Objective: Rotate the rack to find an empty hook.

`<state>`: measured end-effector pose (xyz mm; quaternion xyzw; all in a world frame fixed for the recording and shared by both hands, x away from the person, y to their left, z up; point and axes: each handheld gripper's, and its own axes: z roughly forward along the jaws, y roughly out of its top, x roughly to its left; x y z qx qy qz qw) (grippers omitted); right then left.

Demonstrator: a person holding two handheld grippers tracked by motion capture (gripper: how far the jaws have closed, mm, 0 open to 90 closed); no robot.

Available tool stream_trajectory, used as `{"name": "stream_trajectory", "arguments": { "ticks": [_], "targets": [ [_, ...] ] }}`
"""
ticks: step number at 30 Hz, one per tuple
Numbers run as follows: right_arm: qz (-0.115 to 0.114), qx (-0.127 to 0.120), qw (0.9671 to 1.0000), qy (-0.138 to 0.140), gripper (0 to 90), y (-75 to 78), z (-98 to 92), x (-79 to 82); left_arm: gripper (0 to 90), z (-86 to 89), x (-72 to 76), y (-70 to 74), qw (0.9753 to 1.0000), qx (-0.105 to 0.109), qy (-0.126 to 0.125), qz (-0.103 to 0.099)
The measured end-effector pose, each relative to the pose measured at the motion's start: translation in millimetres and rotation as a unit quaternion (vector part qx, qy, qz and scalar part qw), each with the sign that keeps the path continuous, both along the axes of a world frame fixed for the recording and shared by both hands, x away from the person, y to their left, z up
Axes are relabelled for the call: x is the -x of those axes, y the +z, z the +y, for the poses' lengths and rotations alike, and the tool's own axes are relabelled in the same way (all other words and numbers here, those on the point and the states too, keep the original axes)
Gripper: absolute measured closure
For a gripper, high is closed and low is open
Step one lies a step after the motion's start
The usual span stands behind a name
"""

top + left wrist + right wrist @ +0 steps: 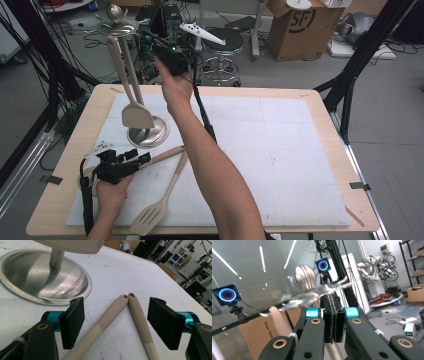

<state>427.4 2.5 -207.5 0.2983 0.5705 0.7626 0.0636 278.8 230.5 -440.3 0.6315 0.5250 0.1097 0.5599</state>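
A metal utensil stand rises from a round base to a ball top. A beige spatula hangs from it, and its blade edge hovers over the base. Two beige utensils lie on the white mat: a slotted turner and a long-handled one. My left gripper is open low over the mat, both handle ends between its jaws. My right gripper is raised beside the stand's top, jaws pressed together with nothing visible between them. A beige handle hangs to its left.
The white mat covers most of the wooden table. Beyond the far edge stand a stool, a cardboard box and black frame legs. Cables lie on the floor at the back left.
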Motion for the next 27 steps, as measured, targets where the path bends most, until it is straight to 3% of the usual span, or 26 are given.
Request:
{"name": "stream_trajectory", "arguments": {
  "ticks": [4,9,13,18,27],
  "targets": [
    [-0.008,-0.003,0.9999,0.008,90.0,1.9,1.8,5.9,30.6,-0.6,0.4,0.4,1.0,0.005,0.002,0.0],
    [-0.03,0.026,0.9992,0.01,90.0,6.0,12.2,19.5,30.6,-1.2,0.7,0.6,1.0,0.003,0.0,0.002],
    [-0.03,0.02,0.9992,0.018,90.0,4.8,19.5,25.9,30.6,-0.4,0.4,0.5,1.0,0.001,-0.001,0.001],
    [-0.045,0.03,0.998,0.033,90.0,4.7,31.2,33.5,30.6,-0.7,0.3,0.4,1.0,0.003,0.001,0.001],
    [-0.04,0.028,0.9976,0.049,90.0,6.4,53.1,40.9,30.6,1.4,-0.7,0.0,1.0,-0.001,0.0,0.001]
  ]
}}
